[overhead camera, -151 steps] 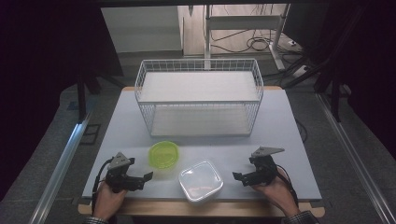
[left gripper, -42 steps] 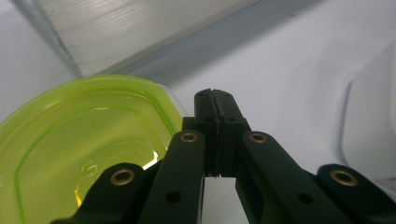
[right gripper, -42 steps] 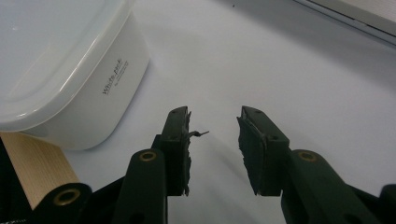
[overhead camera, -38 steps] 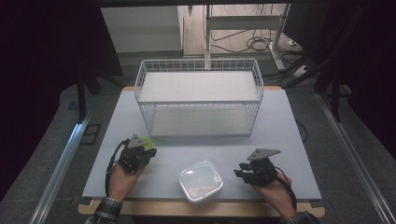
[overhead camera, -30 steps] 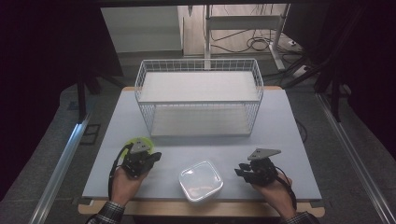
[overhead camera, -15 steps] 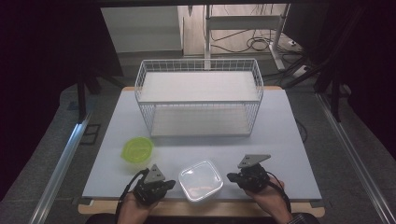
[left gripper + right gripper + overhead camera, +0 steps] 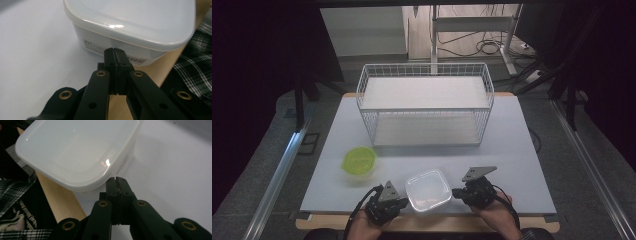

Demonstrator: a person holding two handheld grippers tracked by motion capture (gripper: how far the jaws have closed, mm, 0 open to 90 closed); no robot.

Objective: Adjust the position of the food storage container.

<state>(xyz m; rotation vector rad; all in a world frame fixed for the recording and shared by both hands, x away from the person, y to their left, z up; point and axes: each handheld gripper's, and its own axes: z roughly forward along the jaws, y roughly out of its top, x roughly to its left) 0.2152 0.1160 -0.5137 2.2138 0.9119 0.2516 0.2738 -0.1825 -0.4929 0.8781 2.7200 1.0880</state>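
A clear lidded plastic container (image 7: 428,189) sits near the table's front edge, between my two grippers. My left gripper (image 7: 404,201) lies at its left side with its jaws shut and nothing between them. In the left gripper view the gripper (image 7: 115,51) has its tips against the container (image 7: 130,20) side wall, below the lid rim. My right gripper (image 7: 455,192) is at the container's right side, also shut and holding nothing. In the right gripper view the gripper (image 7: 116,180) has its tips just under the rim of the container (image 7: 75,152). A green bowl (image 7: 359,161) stands alone to the left.
A white wire basket (image 7: 424,102) stands at the back middle of the pale table (image 7: 512,145). The wooden front edge (image 7: 60,202) runs right under the container. A plaid sleeve (image 7: 195,72) is close behind the edge.
The left gripper let go of the green bowl, which stayed at the left, and came down to the front edge beside the container. The right gripper edged closer to the container.
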